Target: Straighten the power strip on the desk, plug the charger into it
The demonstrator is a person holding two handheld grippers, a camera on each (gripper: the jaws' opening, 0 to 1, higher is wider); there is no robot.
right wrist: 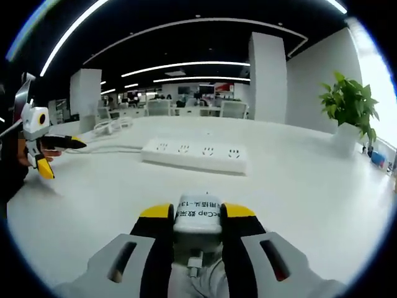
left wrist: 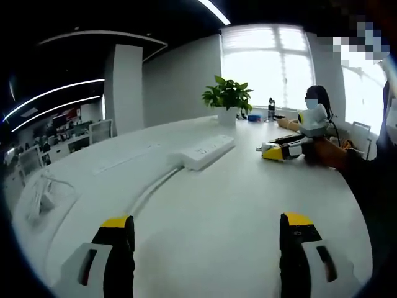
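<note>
A white power strip lies flat on the white desk, its cable running back toward me. In the right gripper view the power strip lies crosswise ahead with its sockets facing up. My left gripper is open above bare desk, well short of the strip. My right gripper is shut on a white charger with printed text, held above the desk in front of the strip. The right gripper also shows at the right of the left gripper view, and the left gripper at the left of the right gripper view.
A potted green plant stands behind the strip. A person sits at the far end of the desk by the windows. A small stand sits near the left desk edge. Office chairs and desks fill the background.
</note>
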